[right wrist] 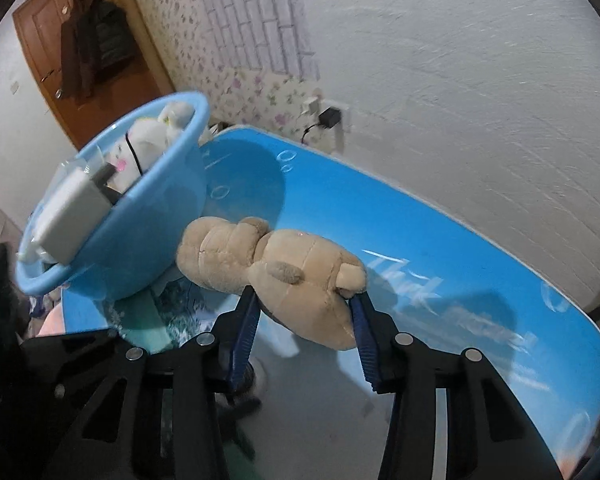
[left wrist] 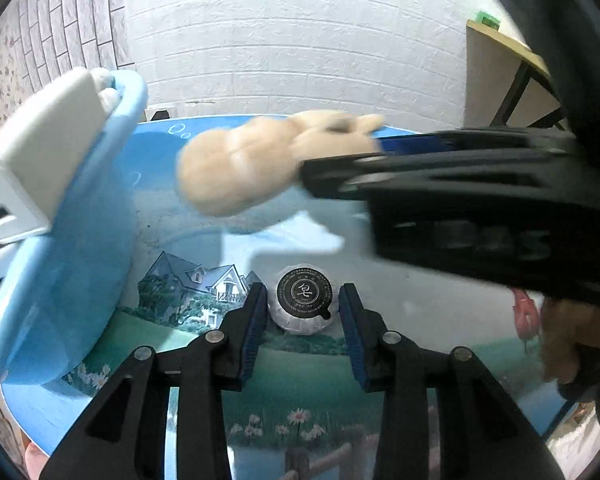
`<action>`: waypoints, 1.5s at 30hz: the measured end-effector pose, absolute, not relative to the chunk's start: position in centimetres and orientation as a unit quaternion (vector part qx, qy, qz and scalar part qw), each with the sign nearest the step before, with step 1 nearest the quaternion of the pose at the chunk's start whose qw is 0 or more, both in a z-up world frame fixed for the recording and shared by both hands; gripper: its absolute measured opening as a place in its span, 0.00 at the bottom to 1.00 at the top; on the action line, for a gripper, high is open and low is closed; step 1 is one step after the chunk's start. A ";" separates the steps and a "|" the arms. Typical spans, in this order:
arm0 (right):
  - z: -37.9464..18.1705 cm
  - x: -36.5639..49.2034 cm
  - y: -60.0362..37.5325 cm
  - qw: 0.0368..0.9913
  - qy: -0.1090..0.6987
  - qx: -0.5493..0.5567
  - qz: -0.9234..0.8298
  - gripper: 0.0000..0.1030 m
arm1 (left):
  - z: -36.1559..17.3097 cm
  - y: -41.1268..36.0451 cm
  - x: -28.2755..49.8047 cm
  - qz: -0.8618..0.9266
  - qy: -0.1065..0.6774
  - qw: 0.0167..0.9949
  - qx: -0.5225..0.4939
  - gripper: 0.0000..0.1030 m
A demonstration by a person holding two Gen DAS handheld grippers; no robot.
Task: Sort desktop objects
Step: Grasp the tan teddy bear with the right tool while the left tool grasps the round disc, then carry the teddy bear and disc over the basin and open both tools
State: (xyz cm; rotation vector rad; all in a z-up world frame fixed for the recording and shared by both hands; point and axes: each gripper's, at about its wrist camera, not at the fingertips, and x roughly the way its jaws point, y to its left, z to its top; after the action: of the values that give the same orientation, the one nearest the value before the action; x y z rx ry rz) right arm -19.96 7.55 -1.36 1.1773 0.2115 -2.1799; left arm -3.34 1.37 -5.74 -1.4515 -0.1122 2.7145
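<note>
A round white-wrapped puck (left wrist: 304, 322) with a black label sits between the blue pads of my left gripper (left wrist: 303, 308), which is shut on it just over the picture-printed blue tabletop (left wrist: 260, 380). My right gripper (left wrist: 305, 174) reaches in from the right, shut on a beige plush toy (left wrist: 236, 168) that hangs above the table. In the right wrist view the plush toy (right wrist: 292, 276) is squeezed between the pads of my right gripper (right wrist: 304, 314). A light blue basin (left wrist: 80, 240) stands at the left, tilted in view, holding a white box (left wrist: 40, 152) and a white plush (right wrist: 148, 140).
The blue tabletop (right wrist: 440, 248) runs back to a white brick wall. A wall socket with a black plug (right wrist: 332, 116) is behind it. A brown door with a dark coat (right wrist: 88, 44) is far left. A wooden desk (left wrist: 496, 64) and a dark sleeve (left wrist: 560, 40) are at the right.
</note>
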 end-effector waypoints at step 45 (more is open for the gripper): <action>11.7 -10.6 -1.7 0.313 0.097 0.297 -0.897 0.71 | 6.8 -17.6 0.1 0.917 -0.051 -0.102 -0.383 0.85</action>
State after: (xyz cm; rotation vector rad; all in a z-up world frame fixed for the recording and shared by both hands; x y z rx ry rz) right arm -10.62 -1.66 11.71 0.7826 0.2548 -2.3664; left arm 0.15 -17.57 6.80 -1.2880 -0.1729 3.0838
